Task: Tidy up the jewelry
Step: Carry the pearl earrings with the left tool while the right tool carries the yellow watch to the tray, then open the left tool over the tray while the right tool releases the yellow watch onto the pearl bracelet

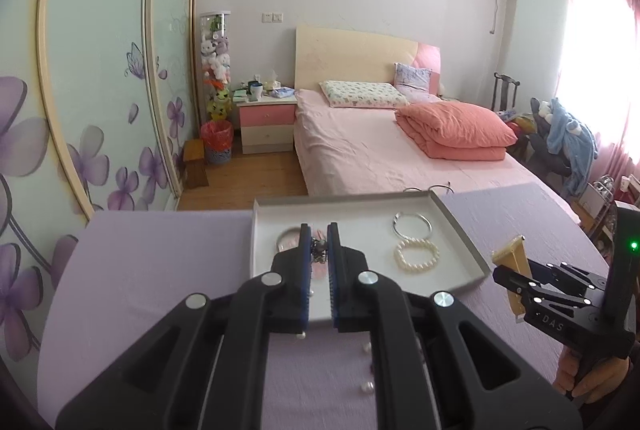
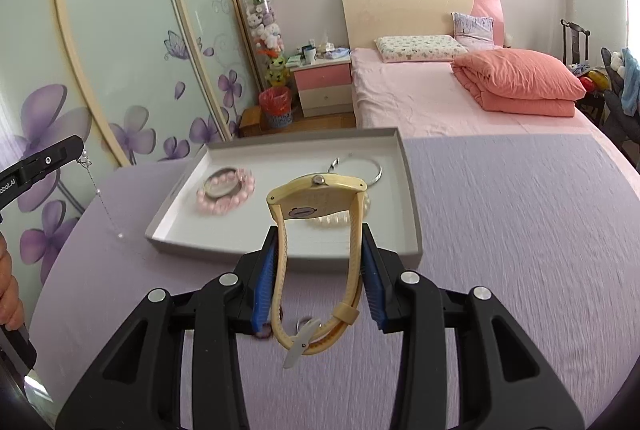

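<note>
A grey tray (image 1: 460,230) (image 2: 412,198) sits on the purple table. In it lie a silver bangle (image 1: 413,223) (image 2: 376,170), a white pearl bracelet (image 1: 416,255) (image 2: 332,219) and a pink bead bracelet (image 2: 226,192). My left gripper (image 1: 319,235) is shut on a thin necklace clasp (image 1: 319,250) above the tray's left part; its pearl chain (image 2: 102,198) hangs down. My right gripper (image 2: 319,242) is shut on a yellow wristwatch (image 2: 318,206), held above the table just before the tray; it also shows in the left wrist view (image 1: 512,258).
The purple tablecloth (image 2: 500,230) covers the table. Behind it stand a pink bed (image 1: 380,154), a nightstand (image 1: 266,126), a red bin (image 1: 217,142) and a floral wardrobe (image 1: 80,110). A chair with clothes (image 1: 568,138) is at the right.
</note>
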Demonstrator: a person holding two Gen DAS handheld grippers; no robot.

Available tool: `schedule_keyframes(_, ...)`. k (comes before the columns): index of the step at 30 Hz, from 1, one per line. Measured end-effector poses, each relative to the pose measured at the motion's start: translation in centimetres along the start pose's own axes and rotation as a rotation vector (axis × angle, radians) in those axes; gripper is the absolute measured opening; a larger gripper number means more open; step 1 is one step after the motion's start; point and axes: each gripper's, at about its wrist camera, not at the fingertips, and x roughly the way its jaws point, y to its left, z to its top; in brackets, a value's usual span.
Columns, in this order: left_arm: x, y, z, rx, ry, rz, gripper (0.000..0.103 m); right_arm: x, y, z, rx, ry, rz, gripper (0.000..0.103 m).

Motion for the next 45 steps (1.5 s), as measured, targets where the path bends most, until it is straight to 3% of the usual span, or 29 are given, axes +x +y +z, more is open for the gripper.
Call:
schedule_keyframes(9, 3.8, 0.1, 2.1, 0.007, -0.007, 0.032, 0.008, 3.7, -1.0, 2.1, 0.024, 0.003, -0.019, 0.04)
schedule_keyframes(17, 8.6, 0.3, 0.9, 0.001, 0.062, 0.038, 0.008, 7.2, -1.4, 2.4, 0.023, 0.042, -0.038, 0.04)
schedule_keyframes(27, 11.6, 1.1, -0.8, -0.024, 0.131, 0.025, 0.011, 8.2, -1.6, 2.1, 0.021, 0.053, -0.044, 0.04)
schedule_keyframes(28, 11.6, 1.2, -0.9, -0.024, 0.132, 0.024, 0.018, 8.2, -1.6, 2.0, 0.02, 0.055, -0.046, 0.04)
schedule_keyframes(29, 11.5, 1.4, -1.0, -0.026, 0.13, 0.025, 0.034, 8.3, -1.5, 2.0, 0.019, 0.057, -0.048, 0.04)
schedule_keyframes(31, 10.9, 1.8, -1.4, -0.047, 0.113, 0.046, 0.05, 8.5, -1.5, 2.0, 0.02, 0.06, -0.053, 0.04)
schedule_keyframes(38, 8.9, 3.6, -2.4, -0.095, 0.074, 0.082, 0.079, 10.0, -1.2, 2.4, 0.019, 0.077, -0.068, 0.04)
schedule_keyframes(45, 7.8, 4.5, -3.8, -0.079, 0.071, 0.115, 0.089, 12.8, -1.0, 3.2, 0.032, 0.126, -0.088, 0.04)
